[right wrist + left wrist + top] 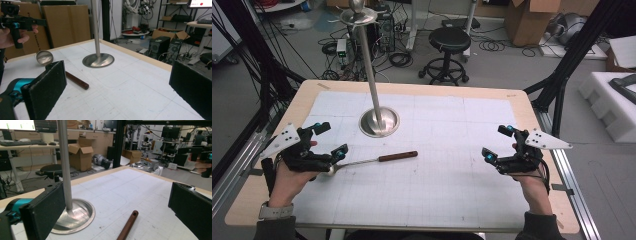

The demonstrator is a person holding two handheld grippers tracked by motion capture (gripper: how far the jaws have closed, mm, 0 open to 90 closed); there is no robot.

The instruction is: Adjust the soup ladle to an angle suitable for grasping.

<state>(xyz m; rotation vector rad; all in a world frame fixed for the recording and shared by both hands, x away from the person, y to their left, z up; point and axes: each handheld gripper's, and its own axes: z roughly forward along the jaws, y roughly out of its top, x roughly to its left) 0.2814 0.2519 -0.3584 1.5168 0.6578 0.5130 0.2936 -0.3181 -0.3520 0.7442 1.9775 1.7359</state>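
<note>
Your left gripper hovers over the bowl end of the ladle, fingers spread wide and grasping nothing. In the left gripper view the brown handle runs up between the two black pads, with clear space on either side. The ladle lies flat on the desk, on the white gridded mat, its bowl toward your left hand and its handle pointing toward the middle. It sits just in front of the stand, a steel pole rising from a round dished base, near it but not touching.

Your right gripper is held well apart on the far side of the mat, fingers likewise released and empty, aimed across at the stand and ladle.

By the look of it, the work is at its very start: nothing is lifted, and the hook-like top of the stand carries nothing. If the ladle is meant to hang there, everything is left to do: closing on the ladle, raising it, and bringing the hole in the handle end up to the top of the pole. The left gripper looks the better placed for the first grab.
</note>
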